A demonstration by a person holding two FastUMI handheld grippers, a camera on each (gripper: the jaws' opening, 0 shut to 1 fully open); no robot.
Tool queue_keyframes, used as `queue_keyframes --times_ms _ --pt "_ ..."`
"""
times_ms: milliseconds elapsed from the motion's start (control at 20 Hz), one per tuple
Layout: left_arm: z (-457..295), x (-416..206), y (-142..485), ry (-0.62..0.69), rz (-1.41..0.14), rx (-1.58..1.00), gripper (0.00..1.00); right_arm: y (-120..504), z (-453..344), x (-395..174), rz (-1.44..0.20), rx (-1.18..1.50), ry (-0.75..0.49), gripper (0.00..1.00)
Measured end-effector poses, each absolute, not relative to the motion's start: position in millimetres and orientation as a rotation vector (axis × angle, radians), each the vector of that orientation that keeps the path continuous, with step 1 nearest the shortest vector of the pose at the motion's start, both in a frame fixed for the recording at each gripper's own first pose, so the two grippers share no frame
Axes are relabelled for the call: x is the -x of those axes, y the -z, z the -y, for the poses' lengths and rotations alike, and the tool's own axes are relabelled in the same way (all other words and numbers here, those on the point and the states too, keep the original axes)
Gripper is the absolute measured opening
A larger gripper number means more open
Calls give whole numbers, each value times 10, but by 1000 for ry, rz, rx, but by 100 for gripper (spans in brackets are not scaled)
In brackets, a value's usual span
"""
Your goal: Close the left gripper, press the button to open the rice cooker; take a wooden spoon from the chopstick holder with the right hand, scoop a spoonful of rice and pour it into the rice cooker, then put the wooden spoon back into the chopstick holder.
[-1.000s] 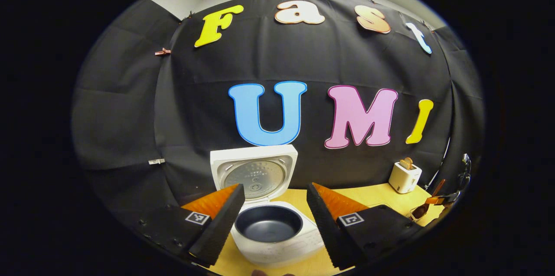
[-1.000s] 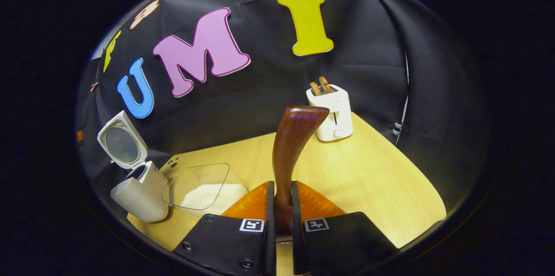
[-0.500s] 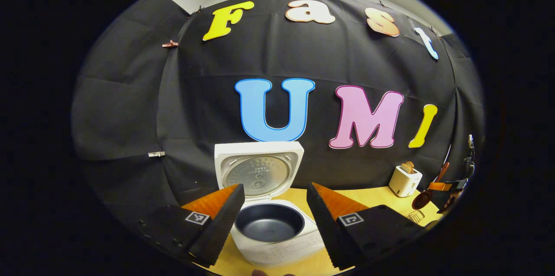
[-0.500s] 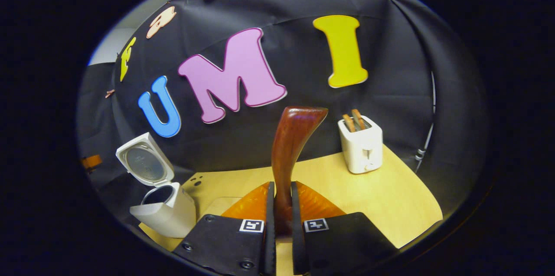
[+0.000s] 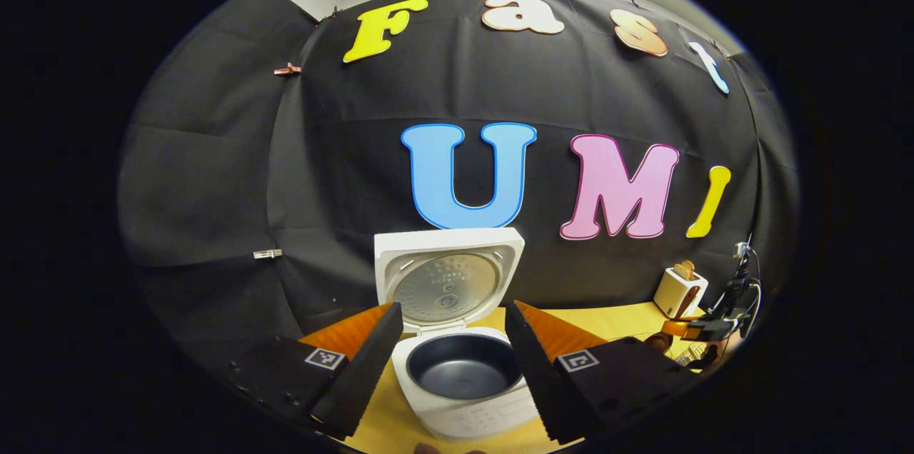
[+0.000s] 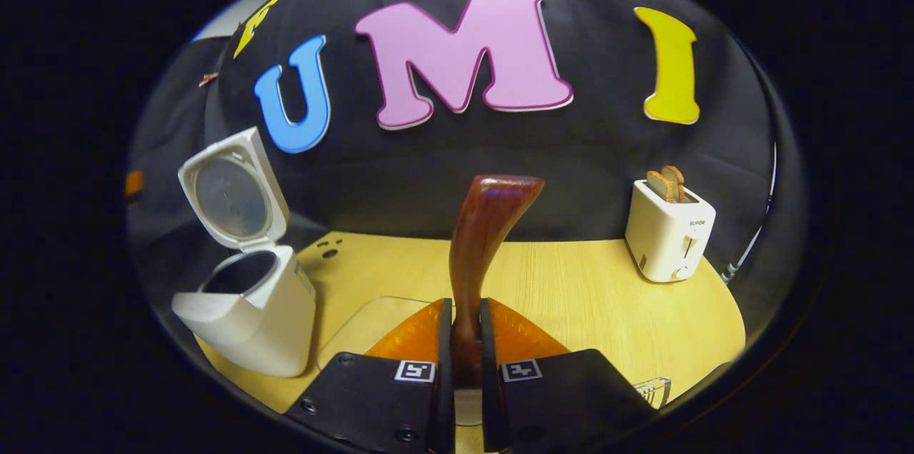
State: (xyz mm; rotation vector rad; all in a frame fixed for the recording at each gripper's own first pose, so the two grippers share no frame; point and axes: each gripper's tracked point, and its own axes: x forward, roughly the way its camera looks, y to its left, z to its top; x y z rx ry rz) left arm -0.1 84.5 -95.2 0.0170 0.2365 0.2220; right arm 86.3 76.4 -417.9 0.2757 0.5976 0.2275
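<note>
- The surface (image 6: 571,297) is pale yellow wood with a fine grain and a curved front edge, backed all round by the booth's black cloth wall (image 5: 214,175).
- The rice cooker (image 5: 464,382) stands on it, white, its lid raised upright at the back and the dark inner pot bare; in the right gripper view the rice cooker (image 6: 246,311) sits at the left end.
- The left gripper (image 5: 448,329) hangs just before the cooker with its jaws spread wide, holding nothing.
- The right gripper (image 6: 465,329) has its jaws clamped on the handle of the wooden spoon (image 6: 485,240), which rises upright between them.
- A clear tray (image 6: 371,318) lies flat beside the cooker, partly behind the right gripper.
- A white toaster (image 6: 669,229) with two slices up stands at the right rear, near the cloth.
</note>
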Motion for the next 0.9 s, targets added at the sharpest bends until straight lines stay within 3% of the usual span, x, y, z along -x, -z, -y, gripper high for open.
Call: queue_keyframes --times_ms 350,900 --pt "-1038 -75 1037 -241 -253 -23 93 4547 -1187 -851 -680 -268 -248 19" --pt "-1089 -101 1035 -241 -249 -27 93 4530 -1133 -909 -706 -758 -108 19"
